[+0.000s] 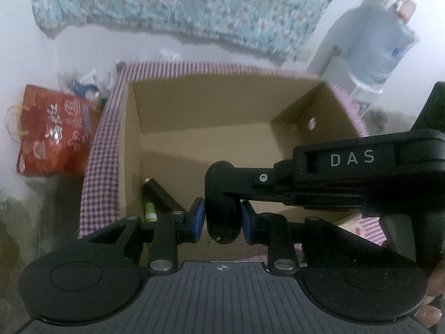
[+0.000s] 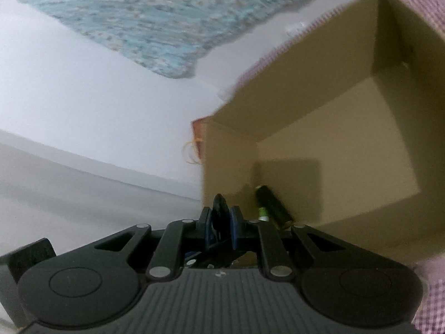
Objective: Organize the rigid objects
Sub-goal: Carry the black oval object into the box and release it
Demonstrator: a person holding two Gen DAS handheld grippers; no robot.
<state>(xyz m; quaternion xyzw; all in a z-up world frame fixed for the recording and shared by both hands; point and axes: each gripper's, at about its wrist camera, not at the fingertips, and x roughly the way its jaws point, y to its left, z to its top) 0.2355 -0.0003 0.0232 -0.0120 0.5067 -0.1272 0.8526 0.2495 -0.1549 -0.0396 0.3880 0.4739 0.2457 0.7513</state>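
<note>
My left gripper (image 1: 222, 220) is shut on the end of a black folded device marked DAS (image 1: 350, 167), held over an open cardboard box (image 1: 194, 105) with a purple checked rim. A black cylinder (image 1: 160, 194) and a small green and white tube (image 1: 150, 211) lie at the box's near left corner. In the right wrist view my right gripper (image 2: 221, 228) is shut on a thin black part (image 2: 218, 208) of the same kind of black object, at the box's left wall (image 2: 222, 167). The black cylinder (image 2: 274, 206) and green tube (image 2: 262, 213) show just right of it.
A red gift bag (image 1: 55, 130) stands left of the box against the white wall. A water dispenser bottle (image 1: 381, 41) stands at the far right. A flowered blue cloth (image 1: 180, 2) hangs on the wall above.
</note>
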